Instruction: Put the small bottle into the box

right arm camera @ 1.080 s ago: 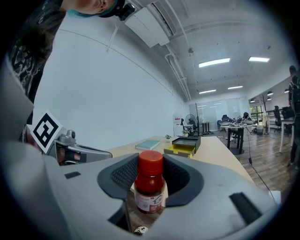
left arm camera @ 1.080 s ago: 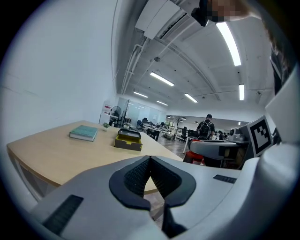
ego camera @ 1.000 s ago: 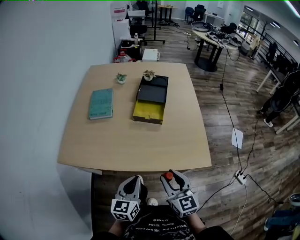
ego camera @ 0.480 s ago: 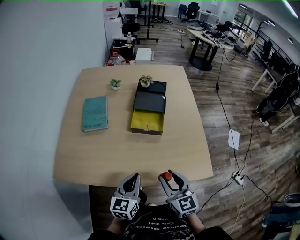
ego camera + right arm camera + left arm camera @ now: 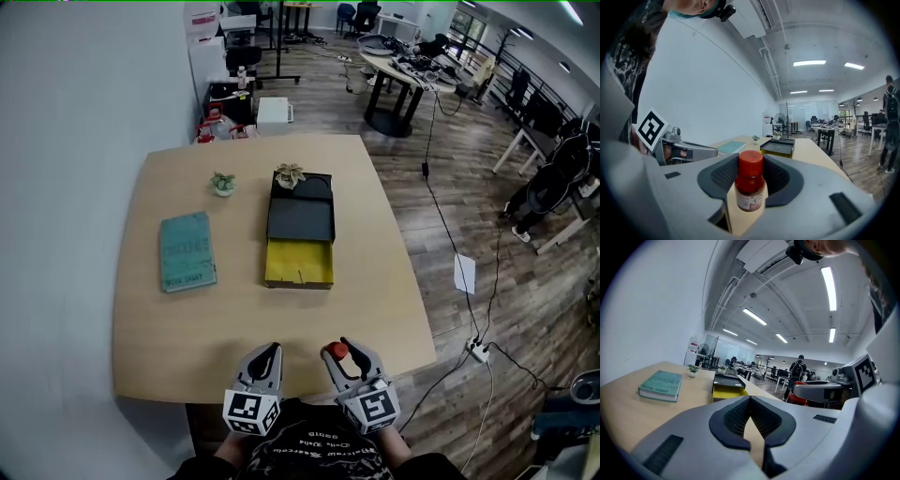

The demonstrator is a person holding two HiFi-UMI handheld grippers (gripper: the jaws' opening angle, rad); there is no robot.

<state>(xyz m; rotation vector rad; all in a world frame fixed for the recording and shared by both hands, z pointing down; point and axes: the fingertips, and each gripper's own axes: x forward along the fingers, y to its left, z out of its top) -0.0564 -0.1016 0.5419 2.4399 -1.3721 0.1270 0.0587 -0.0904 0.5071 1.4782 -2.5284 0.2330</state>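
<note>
The task was at the carrying stage, by my reading. Just inside the table's [image 5: 216, 319] near edge, the right gripper [image 5: 345, 353] was clamped on the small bottle [image 5: 337, 352], which stood upright between its pads. Just beside it, the left gripper [image 5: 270, 352] had its fingertips together with nothing between them. The pick-up was therefore done. Bringing the bottle over the box [image 5: 300, 262] and letting it go inside was still to do.

The box lay well apart from both grippers, about midway between the side edges. Its open yellow tray faced the near edge and a black part lay beyond it; the tray looked empty. A teal book [image 5: 186, 250] lay beside the box, toward the left edge. Two small potted plants [image 5: 223, 183] stood toward the far edge, one right at the box's far end.

The head view gave this whole layout but showed only the bottle's red cap. The right gripper view added the dark red contents, the pale label and the pads pressing the sides below the cap. Only the left gripper view showed that gripper's ribbed pads meeting at the tips.
</note>
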